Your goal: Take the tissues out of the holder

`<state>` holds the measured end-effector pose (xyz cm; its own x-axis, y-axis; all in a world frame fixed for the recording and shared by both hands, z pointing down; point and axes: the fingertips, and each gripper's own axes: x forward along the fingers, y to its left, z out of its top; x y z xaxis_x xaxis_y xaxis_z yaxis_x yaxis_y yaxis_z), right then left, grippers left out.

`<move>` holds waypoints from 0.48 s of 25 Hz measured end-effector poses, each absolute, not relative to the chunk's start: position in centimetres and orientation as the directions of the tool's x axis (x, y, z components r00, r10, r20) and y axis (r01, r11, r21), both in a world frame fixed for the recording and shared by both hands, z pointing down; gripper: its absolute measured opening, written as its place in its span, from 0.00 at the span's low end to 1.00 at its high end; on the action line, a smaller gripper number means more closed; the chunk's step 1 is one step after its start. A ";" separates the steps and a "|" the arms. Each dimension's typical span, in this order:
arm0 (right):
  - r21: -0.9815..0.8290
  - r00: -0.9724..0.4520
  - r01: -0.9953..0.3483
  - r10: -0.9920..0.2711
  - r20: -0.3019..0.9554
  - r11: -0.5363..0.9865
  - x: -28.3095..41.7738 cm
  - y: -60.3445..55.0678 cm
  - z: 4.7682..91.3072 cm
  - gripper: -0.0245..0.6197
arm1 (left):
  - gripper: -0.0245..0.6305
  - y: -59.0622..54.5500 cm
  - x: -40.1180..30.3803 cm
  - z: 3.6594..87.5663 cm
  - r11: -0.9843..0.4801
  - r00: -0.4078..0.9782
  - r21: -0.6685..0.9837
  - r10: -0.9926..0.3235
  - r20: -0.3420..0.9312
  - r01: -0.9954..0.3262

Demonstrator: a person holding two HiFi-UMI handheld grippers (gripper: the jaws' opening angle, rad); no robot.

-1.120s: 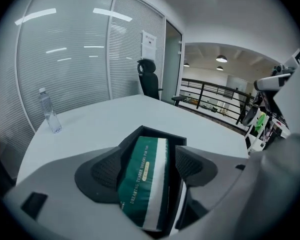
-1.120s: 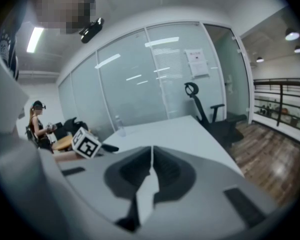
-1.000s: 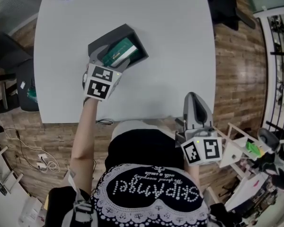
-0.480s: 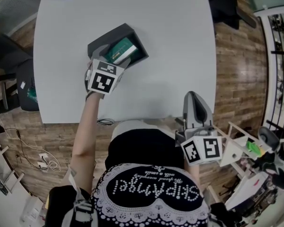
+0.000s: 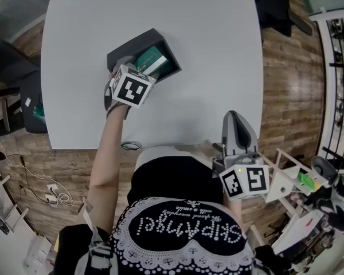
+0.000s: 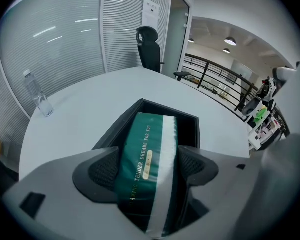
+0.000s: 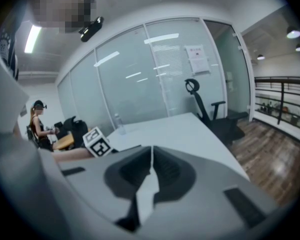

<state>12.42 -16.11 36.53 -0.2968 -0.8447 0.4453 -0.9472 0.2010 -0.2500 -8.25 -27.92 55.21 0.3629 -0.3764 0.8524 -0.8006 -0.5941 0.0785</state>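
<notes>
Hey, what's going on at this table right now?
A person with a claw in each hand is going for the tissues. The left claw has just been opening and straddles the green tissue pack, which lies in the black holder on the white table. It does not look clamped on the pack yet. The right claw is shut and empty, held by the table's near edge.

A round white table spreads beneath the left gripper. Ahead of it stand a glass wall with blinds and a black office chair (backrest upright). Ceiling lights glow to its right. A wood-plank floor surrounds the table.
</notes>
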 end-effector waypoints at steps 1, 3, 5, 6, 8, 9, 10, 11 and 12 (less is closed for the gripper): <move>-0.250 -0.296 -0.947 -0.843 0.448 0.200 12.4 -16.2 36.6 0.09 | 0.59 -28.0 -8.3 55.3 -0.592 0.355 0.076 -0.371 0.858 -0.802; -0.250 -0.298 -0.947 -0.840 0.453 0.201 12.4 -16.5 36.7 0.09 | 0.59 -28.2 -8.4 55.5 -0.590 0.344 0.073 -0.362 0.866 -0.804; -0.251 -0.303 -0.946 -0.838 0.455 0.206 12.2 -16.7 36.7 0.09 | 0.59 -28.3 -8.1 55.5 -0.596 0.347 0.083 -0.345 0.872 -0.799; -0.252 -0.307 -0.945 -0.836 0.455 0.210 12.1 -16.8 36.8 0.09 | 0.59 -28.2 -8.0 55.6 -0.599 0.349 0.091 -0.331 0.876 -0.795; -0.254 -0.315 -0.942 -0.833 0.455 0.218 11.9 -16.8 36.9 0.09 | 0.58 -28.1 -7.9 55.6 -0.606 0.349 0.093 -0.319 0.881 -0.790; -0.256 -0.319 -0.941 -0.831 0.455 0.221 11.8 -16.9 36.9 0.09 | 0.58 -28.2 -7.9 55.5 -0.609 0.347 0.087 -0.323 0.880 -0.788; -0.257 -0.322 -0.940 -0.830 0.455 0.224 11.8 -16.9 36.8 0.09 | 0.58 -28.1 -7.8 55.5 -0.610 0.346 0.084 -0.326 0.880 -0.788; -0.257 -0.324 -0.940 -0.829 0.455 0.226 11.8 -16.9 36.8 0.09 | 0.57 -28.0 -7.6 55.5 -0.609 0.345 0.083 -0.327 0.880 -0.789; -0.257 -0.326 -0.939 -0.829 0.455 0.228 11.8 -17.0 36.8 0.09 | 0.57 -27.9 -7.5 55.6 -0.609 0.344 0.079 -0.331 0.879 -0.789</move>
